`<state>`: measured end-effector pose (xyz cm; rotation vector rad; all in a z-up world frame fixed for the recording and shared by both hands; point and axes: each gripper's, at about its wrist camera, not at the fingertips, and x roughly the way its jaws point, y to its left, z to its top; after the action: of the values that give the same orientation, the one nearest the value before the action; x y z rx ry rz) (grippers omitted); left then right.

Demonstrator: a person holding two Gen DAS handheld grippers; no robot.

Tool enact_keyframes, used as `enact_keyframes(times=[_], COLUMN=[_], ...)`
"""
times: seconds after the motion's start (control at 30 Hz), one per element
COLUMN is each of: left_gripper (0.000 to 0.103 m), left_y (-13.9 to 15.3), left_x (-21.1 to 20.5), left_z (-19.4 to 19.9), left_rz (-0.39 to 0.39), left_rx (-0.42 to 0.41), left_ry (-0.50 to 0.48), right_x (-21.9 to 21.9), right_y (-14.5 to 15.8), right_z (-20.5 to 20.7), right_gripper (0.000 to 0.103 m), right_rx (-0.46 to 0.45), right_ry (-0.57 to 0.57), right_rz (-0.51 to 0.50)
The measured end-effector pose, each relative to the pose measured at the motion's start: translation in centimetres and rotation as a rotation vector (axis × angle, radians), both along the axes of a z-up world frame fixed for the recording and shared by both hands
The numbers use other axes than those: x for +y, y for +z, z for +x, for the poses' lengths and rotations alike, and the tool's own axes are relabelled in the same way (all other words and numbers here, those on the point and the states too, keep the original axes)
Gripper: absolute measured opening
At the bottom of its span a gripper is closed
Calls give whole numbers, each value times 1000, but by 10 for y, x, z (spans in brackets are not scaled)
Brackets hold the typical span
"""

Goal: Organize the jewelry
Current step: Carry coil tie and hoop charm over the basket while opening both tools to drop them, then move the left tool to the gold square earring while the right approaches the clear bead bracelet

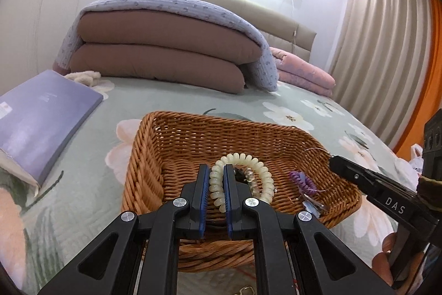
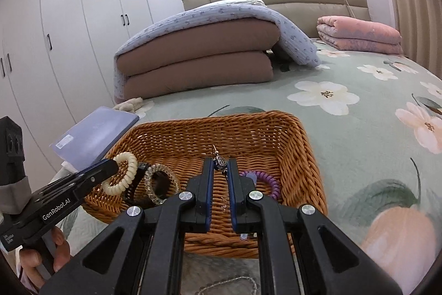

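Observation:
A woven wicker basket (image 1: pixel 221 119) (image 2: pixel 221 116) sits on the floral bedspread. My left gripper (image 1: pixel 216 168) (image 2: pixel 112 165) is shut on a cream spiral bracelet (image 1: pixel 259 170) (image 2: pixel 123 176), held over the basket's left part. My right gripper (image 2: pixel 220 161) (image 1: pixel 333 158) is shut on a small silver earring (image 2: pixel 220 161), whose thin wire (image 1: pixel 315 149) pokes out above the basket's right side. Inside the basket lie a clear beaded bracelet (image 2: pixel 158 184) (image 1: pixel 250 179) and a purple spiral band (image 2: pixel 266 180) (image 1: pixel 301 181).
A lilac book (image 1: pixel 44 118) (image 2: pixel 96 134) lies left of the basket. Folded brown and blue quilts (image 1: pixel 165 51) and a pink quilt (image 1: pixel 304 71) are stacked behind it. A hand (image 2: pixel 41 253) grips the left tool. A bead chain (image 2: pixel 229 285) lies just before the basket.

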<state>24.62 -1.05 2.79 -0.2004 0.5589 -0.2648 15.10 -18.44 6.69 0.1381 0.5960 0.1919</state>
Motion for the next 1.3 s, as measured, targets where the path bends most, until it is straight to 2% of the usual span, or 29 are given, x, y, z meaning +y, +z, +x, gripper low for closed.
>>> enact_keyframes(times=[0.23, 0.3, 0.37, 0.43, 0.63, 0.83, 0.93, 1.1, 1.3], left_gripper=[11, 18, 47, 54, 54, 53, 53, 54, 53], left_y=[-5, -7, -6, -1, 18, 36, 39, 33, 1], left_x=[-1, 0, 3, 7, 16, 17, 17, 22, 30], left_z=[3, 5, 4, -2, -31, -71, -94, -121, -130], left_rz=[22, 25, 4, -2, -20, -62, -35, -21, -49], left_rx=[18, 38, 36, -2, -103, -114, -115, -79, -10], left_ry=[19, 33, 39, 59, 68, -7, -41, -78, -125], right_x=[-2, -2, -3, -8, -17, -21, -24, -26, -21], right_y=[-10, -14, -17, -16, 0, 24, 30, 23, -2], right_z=[9, 12, 13, 11, -8, -49, -74, -112, -120], right_gripper=[12, 13, 16, 27, 29, 29, 29, 29, 29], right_rx=[52, 75, 87, 79, -7, -42, -41, -4, 47], right_ry=[17, 15, 22, 4, -42, -70, -64, -36, -6], right_rz=[17, 11, 23, 28, 40, 30, 25, -2, -43])
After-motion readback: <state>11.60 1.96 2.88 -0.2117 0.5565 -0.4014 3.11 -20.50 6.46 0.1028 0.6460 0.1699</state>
